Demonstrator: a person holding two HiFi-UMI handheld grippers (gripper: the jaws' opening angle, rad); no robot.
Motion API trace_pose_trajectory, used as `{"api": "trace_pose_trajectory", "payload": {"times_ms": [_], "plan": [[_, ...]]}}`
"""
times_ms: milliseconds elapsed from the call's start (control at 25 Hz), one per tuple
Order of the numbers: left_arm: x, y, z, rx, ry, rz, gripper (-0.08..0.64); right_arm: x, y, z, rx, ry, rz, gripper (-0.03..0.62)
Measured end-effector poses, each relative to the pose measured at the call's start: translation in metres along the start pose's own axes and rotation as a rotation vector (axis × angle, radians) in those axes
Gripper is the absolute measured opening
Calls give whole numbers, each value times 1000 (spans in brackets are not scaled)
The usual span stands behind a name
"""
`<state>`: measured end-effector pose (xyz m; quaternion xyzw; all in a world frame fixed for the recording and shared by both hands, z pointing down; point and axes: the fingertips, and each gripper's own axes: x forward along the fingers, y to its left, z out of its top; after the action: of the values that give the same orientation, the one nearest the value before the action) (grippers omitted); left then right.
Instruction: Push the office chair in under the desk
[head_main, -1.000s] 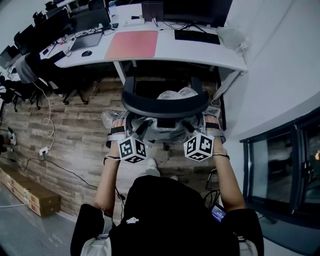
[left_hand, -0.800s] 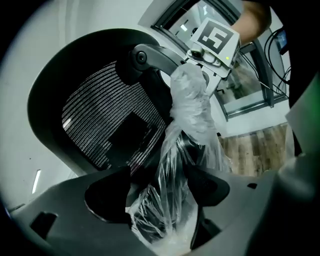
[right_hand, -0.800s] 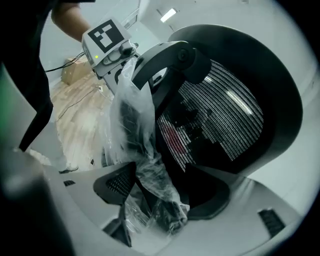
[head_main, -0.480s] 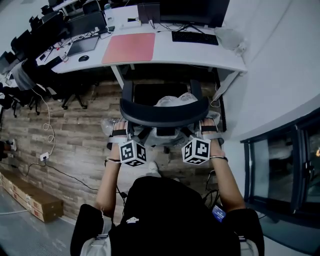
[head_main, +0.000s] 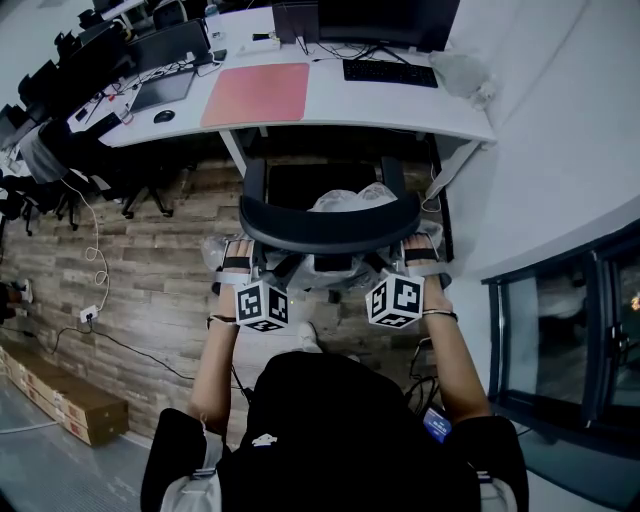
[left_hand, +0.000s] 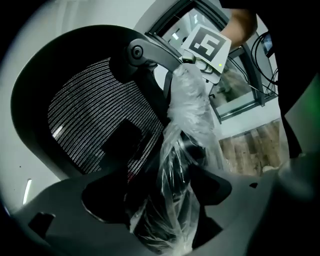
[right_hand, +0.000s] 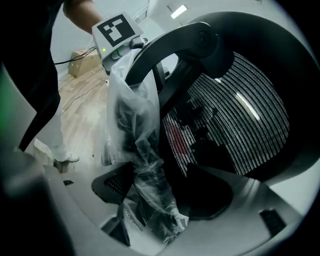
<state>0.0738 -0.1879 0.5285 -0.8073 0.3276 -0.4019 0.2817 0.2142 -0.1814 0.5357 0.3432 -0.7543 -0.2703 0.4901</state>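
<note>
Left hand-held gripper (head_main: 238, 262) and right hand-held gripper (head_main: 418, 252) are clamping the chair (head_main: 330, 226) at its plastic-wrapped sides. Chair is standing against the desk's (head_main: 350, 96) near edge, backrest facing outward.

One office chair (head_main: 330, 225) mid-frame, one white table (head_main: 400, 105) across the top! On it: one keyboard (head_main: 390, 72) upper right, one pink mat (head_main: 257, 93), one mouse (head_main: 164, 116) upper left. Two grippers, count them: left gripper (head_main: 240, 260), right gripper (head_main: 420, 250).
</note>
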Motion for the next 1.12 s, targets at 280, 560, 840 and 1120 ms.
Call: {"api": "trace_pose_trajectory", "payload": {"times_ms": [280, 560, 840, 1120], "plan": [[26, 18, -5, 12, 34, -2, 387, 23, -19, -6, -3, 39, -12, 319], [56, 41, -13, 28, 18, -14, 385, 52, -40, -9, 25, 70, -2, 319], [78, 58, -22, 32, -1, -21, 385, 77, -53, -9, 58, 87, -17, 319], [88, 71, -32, 37, -17, -28, 385, 91, -60, -2, 93, 111, -26, 319]]}}
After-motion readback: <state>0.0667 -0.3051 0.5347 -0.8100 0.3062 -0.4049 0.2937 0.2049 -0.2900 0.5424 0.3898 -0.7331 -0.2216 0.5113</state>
